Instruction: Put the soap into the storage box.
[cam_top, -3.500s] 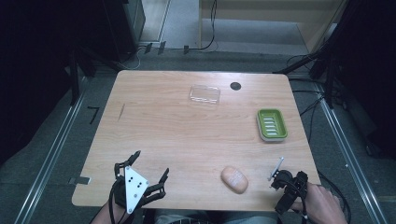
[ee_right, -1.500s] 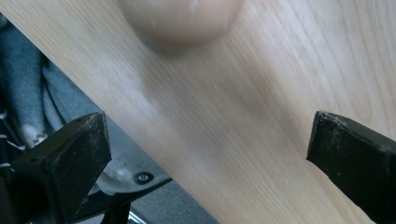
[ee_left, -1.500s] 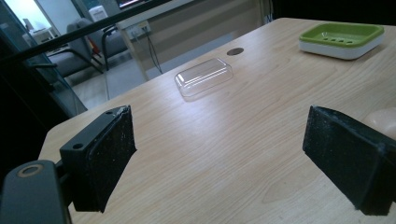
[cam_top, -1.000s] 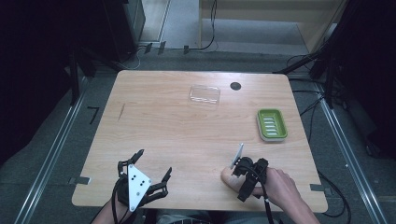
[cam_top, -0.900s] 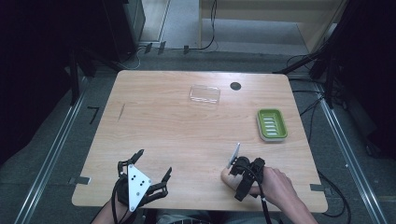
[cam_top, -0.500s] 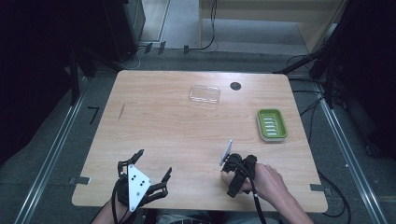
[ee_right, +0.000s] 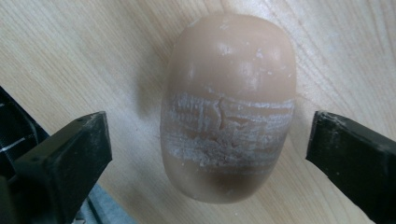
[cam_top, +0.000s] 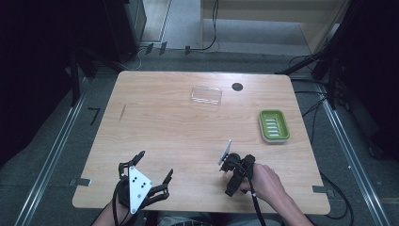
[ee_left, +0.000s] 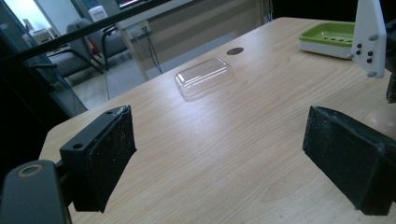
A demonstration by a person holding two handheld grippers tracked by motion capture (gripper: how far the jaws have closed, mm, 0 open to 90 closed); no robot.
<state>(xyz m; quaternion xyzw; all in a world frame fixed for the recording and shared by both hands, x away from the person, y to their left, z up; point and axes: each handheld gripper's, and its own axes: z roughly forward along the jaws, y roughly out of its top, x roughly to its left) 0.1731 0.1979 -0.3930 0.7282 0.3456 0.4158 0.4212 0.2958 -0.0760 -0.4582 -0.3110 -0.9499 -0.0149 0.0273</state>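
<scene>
A tan oval bar of soap (ee_right: pixel 229 107), scuffed white across its middle, lies on the wooden table (cam_top: pixel 179 127). My right gripper (ee_right: pixel 210 136) points down at it, open, one jaw on each side of the bar and apart from it. From the high view this gripper (cam_top: pixel 234 176) and the hand behind it sit over the soap near the front edge and hide it. My left gripper (cam_top: pixel 154 165) rests open at the front left with nothing between its jaws (ee_left: pixel 219 149).
A green ridged soap dish (cam_top: pixel 274 125) (ee_left: pixel 334 35) stands at the right side. A clear plastic lid (cam_top: pixel 206 95) (ee_left: pixel 204 76) lies near the far edge, beside a dark round hole (cam_top: pixel 237 87). The right gripper's white plate (ee_left: pixel 369 37) shows at the left gripper view's right edge.
My right gripper moved from the front right corner leftward to the soap and now covers it in the high view. The left gripper has stayed put.
</scene>
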